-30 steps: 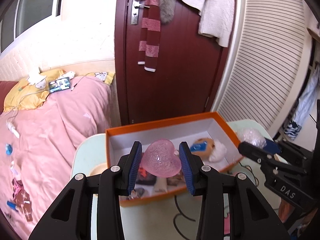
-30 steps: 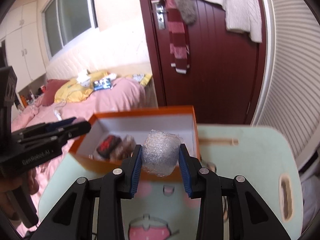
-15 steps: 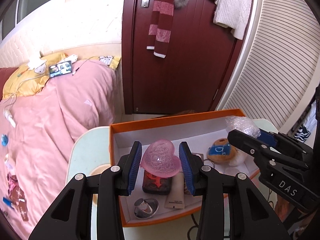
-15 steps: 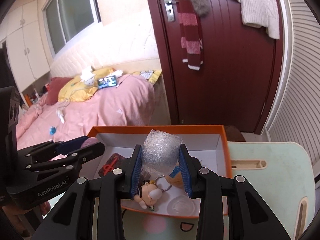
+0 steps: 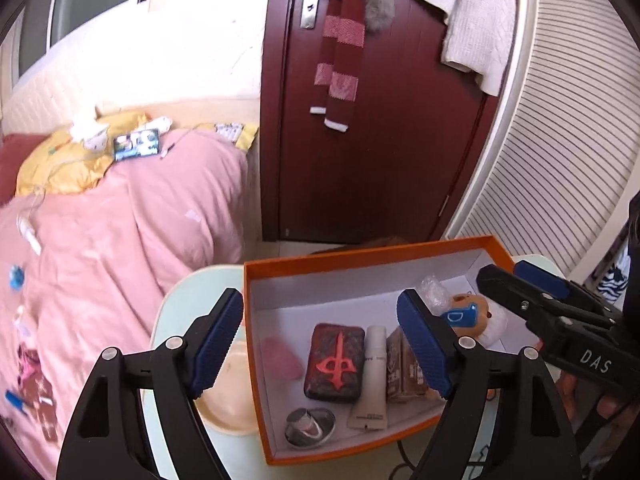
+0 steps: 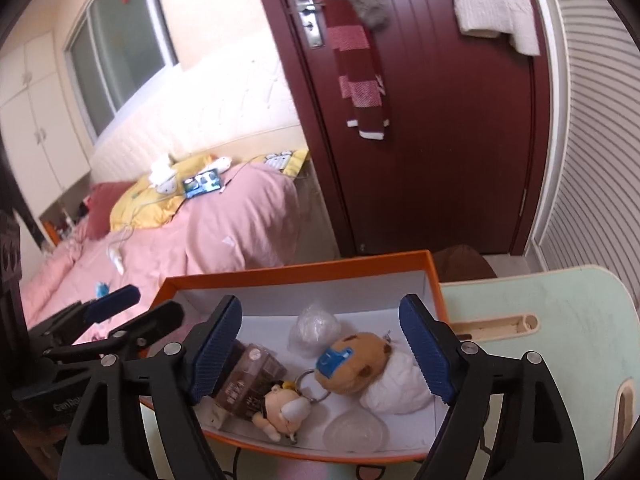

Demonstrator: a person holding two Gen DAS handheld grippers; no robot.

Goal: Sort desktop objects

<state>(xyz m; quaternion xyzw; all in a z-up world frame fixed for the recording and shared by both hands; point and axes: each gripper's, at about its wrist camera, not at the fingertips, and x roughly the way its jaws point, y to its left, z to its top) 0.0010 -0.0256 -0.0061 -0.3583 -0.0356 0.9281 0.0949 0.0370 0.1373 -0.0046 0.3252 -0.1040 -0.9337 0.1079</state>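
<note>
While both claws hang wide open and empty, jaws having just opened, the left claw (image 5: 320, 344) and right claw (image 6: 320, 346) sit over the orange white-lined cardboard box (image 5: 360, 258) on the pale green worktop (image 6: 560, 300). Inside lie the pink translucent heart (image 5: 280, 356) and the crumpled clear bubble-wrap wad (image 6: 316, 328). Beyond stand a pink-quilted bed (image 5: 120, 232) and dark red door (image 5: 380, 160).
</note>
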